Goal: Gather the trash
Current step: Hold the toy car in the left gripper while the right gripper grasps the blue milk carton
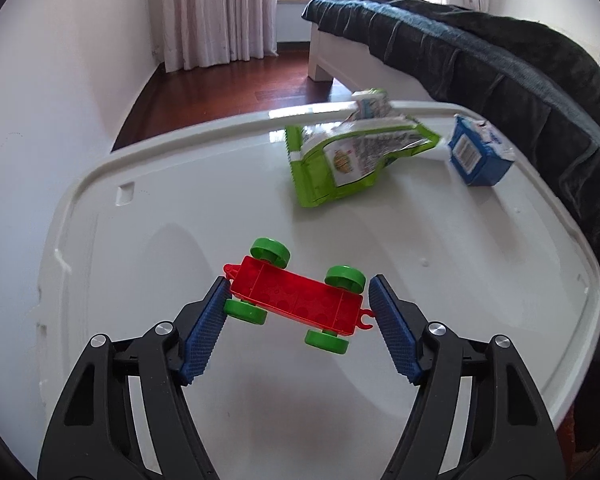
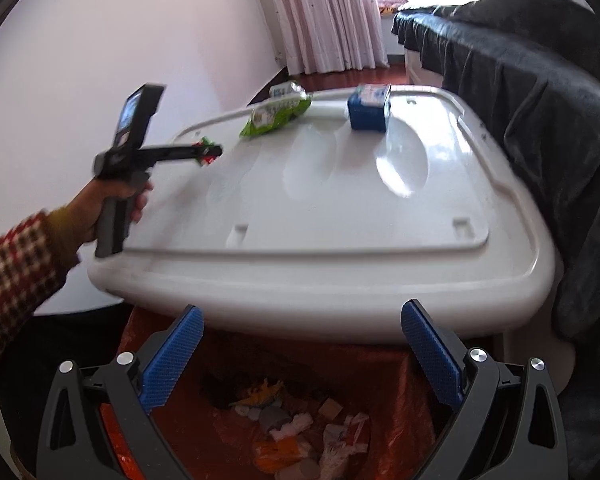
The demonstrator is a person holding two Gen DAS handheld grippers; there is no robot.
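A red toy car chassis with green wheels (image 1: 296, 294) lies upside down between the pads of my left gripper (image 1: 298, 298); the left pad touches it, the right pad (image 1: 388, 320) stands just beside its hook. A green snack wrapper (image 1: 348, 160) and a blue carton (image 1: 478, 152) lie at the far side of the white lid (image 1: 180, 208). In the right wrist view the wrapper (image 2: 276, 114) and carton (image 2: 370, 108) lie far off. My right gripper (image 2: 302, 354) is open and empty above a bin with an orange bag (image 2: 412, 392) holding trash.
A bed with a dark blanket (image 1: 500, 64) runs along the right of the lid. A white wall (image 1: 40, 120) is on the left. Curtains (image 1: 216, 12) and wooden floor lie beyond. The left gripper tool (image 2: 140, 148) and the person's hand show in the right wrist view.
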